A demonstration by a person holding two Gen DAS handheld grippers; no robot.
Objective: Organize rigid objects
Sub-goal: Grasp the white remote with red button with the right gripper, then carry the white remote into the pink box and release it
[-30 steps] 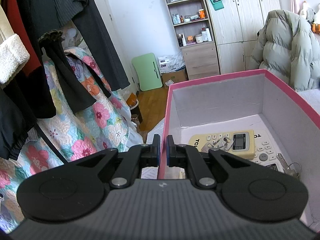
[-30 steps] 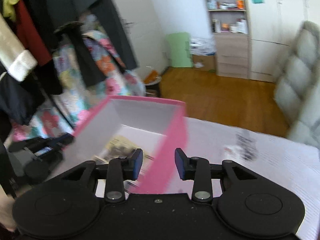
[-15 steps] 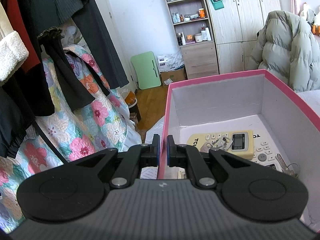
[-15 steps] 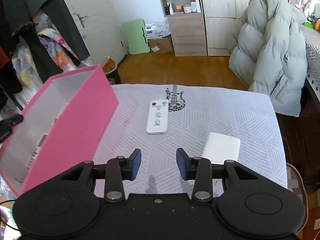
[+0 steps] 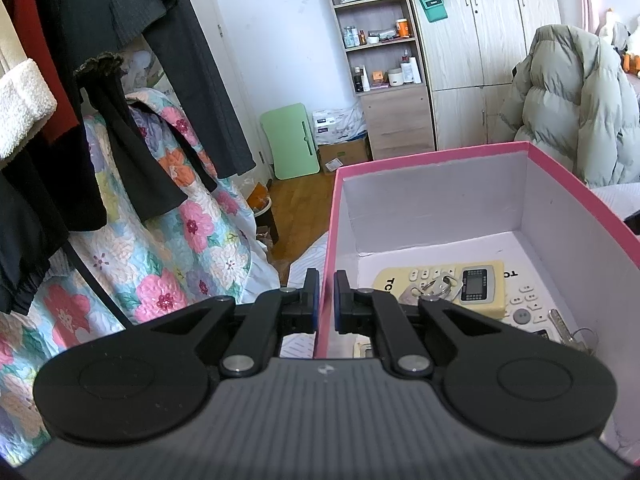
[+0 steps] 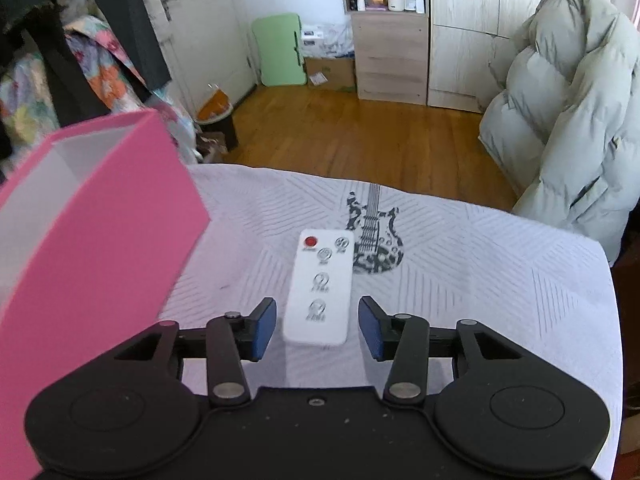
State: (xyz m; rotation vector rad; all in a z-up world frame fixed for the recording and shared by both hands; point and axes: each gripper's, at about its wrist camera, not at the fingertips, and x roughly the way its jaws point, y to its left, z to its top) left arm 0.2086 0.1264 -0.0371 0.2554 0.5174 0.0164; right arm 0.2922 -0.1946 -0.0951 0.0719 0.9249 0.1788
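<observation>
My left gripper [image 5: 326, 300] is shut on the near left wall of a pink box [image 5: 432, 158], one finger outside and one inside. In the box lie a yellowed remote [image 5: 444, 286], a white remote [image 5: 528, 304] and keys [image 5: 568, 330]. In the right wrist view the same pink box [image 6: 100, 216] stands at the left of the table. My right gripper [image 6: 317, 330] is open, its fingers on either side of the near end of a white remote with a red button [image 6: 320, 288], which lies flat on the tablecloth.
The table has a white patterned cloth with a guitar print [image 6: 374, 232]. A grey puffer coat [image 6: 568, 120] hangs at the table's right. Clothes and a floral quilt [image 5: 168, 240] are at the left. A shelf and cabinets [image 6: 394, 32] stand across the wooden floor.
My right gripper swung from the pink box to the right, then moved forward until its open fingers flank the white remote. A white block beside it has left view. The left gripper held still.
</observation>
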